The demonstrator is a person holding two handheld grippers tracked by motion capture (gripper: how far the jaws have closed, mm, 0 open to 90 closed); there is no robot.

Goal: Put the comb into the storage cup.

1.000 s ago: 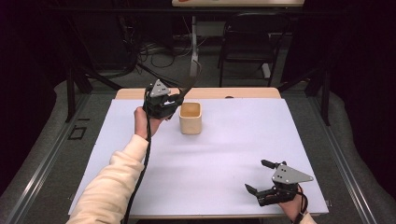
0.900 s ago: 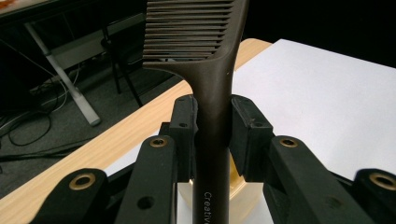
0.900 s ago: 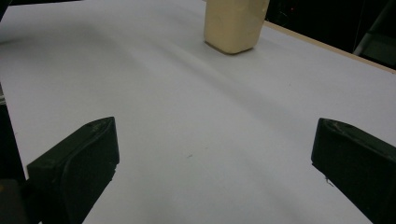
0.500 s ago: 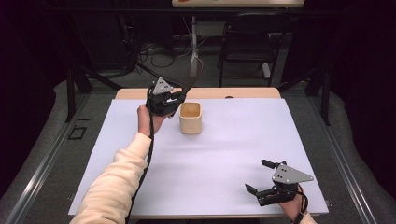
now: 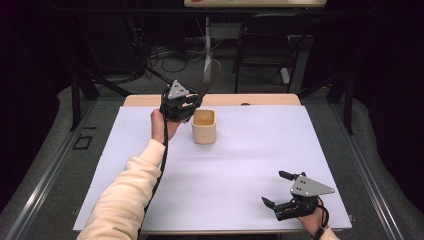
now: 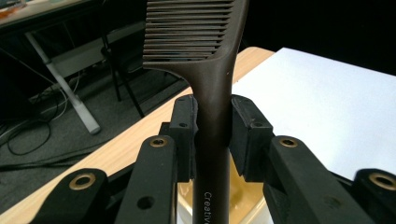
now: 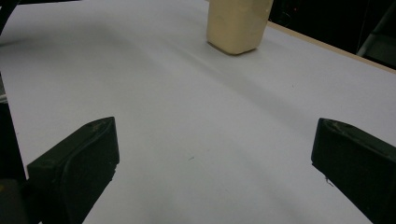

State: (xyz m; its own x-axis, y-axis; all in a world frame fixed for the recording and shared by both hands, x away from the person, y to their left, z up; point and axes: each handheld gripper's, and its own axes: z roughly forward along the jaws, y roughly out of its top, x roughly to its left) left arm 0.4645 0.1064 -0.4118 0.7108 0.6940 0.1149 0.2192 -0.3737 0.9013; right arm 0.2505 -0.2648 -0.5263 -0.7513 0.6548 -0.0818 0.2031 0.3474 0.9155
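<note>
A dark brown comb (image 6: 212, 140) stands upright between the pads of my left gripper (image 6: 213, 121), which is shut on its handle, teeth end up. In the high view my left gripper (image 5: 192, 99) is raised at the back of the table, just left of a beige cup (image 5: 204, 126). The comb (image 5: 213, 72) slants up and away from it. The cup's yellowish inside (image 6: 243, 193) shows below the jaws. My right gripper (image 5: 280, 195) rests at the table's front right, its jaws wide apart with nothing between them. From there the cup (image 7: 238, 23) stands far ahead.
A white sheet (image 5: 250, 165) covers the table, with a wooden strip (image 5: 270, 100) along the far edge. Behind the table are a chair (image 5: 265, 45), cables on the floor and a desk leg.
My left gripper has shifted slightly right, toward the cup, with the comb still in it. The right gripper has stayed still.
</note>
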